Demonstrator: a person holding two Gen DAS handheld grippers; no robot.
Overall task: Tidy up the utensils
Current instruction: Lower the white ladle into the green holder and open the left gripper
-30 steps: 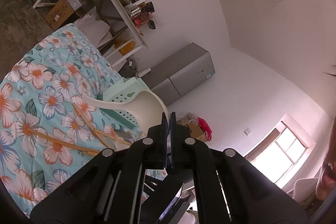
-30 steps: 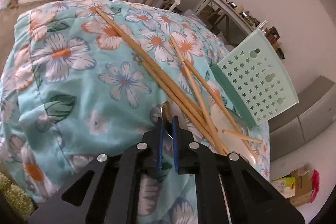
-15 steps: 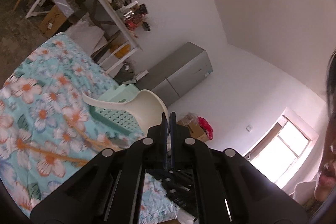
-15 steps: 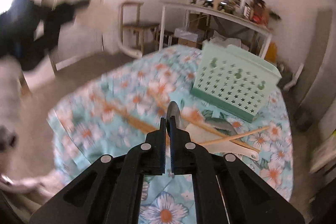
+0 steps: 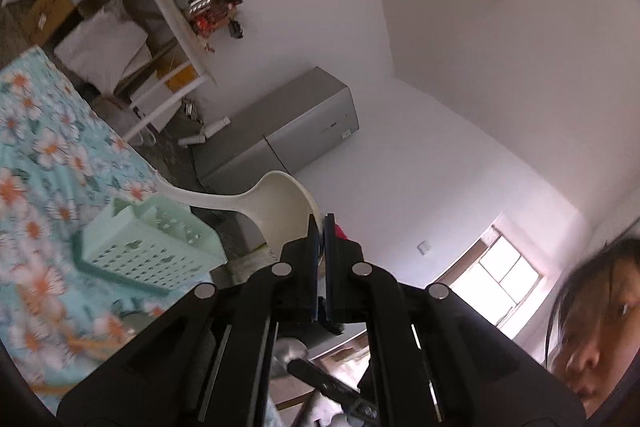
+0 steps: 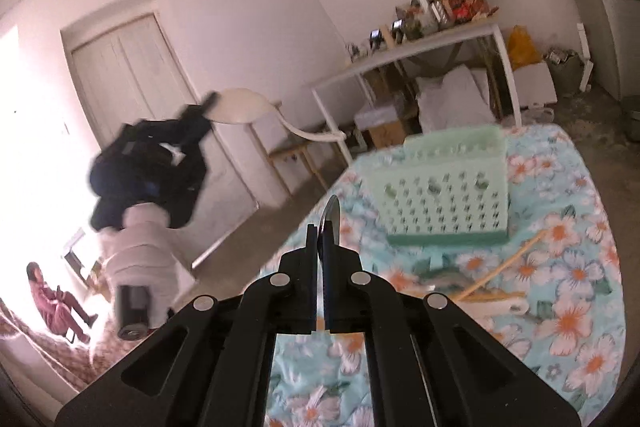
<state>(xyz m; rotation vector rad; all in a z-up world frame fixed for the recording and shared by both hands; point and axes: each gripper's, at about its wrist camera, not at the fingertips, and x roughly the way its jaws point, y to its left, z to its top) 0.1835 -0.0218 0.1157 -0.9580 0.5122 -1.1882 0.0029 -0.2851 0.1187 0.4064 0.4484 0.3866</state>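
Note:
My left gripper [image 5: 320,223] is shut on the rim of a cream plastic ladle [image 5: 276,199], held in the air with its handle reaching left over the table. In the right wrist view the same left gripper [image 6: 196,115] and ladle [image 6: 240,105] hang high at the left. My right gripper [image 6: 320,231] is shut on a metal spoon [image 6: 332,217], seen edge-on and raised above the floral tablecloth [image 6: 580,327]. A mint green perforated basket [image 6: 444,187] stands on the cloth ahead of it. Wooden chopsticks [image 6: 504,267] and a white spoon [image 6: 500,307] lie in front of the basket.
A white shelf table with clutter [image 6: 420,43] and boxes beneath stands behind the table. A grey fridge [image 5: 280,143] is against the far wall, a door [image 6: 132,67] to the left. A seated person [image 6: 52,291] is far left; a person's head [image 5: 592,339] is close.
My right gripper closed on the metal spoon, rolled, and lifted it off the cloth. My left gripper rose with the ladle, and the basket now sits lower in its view.

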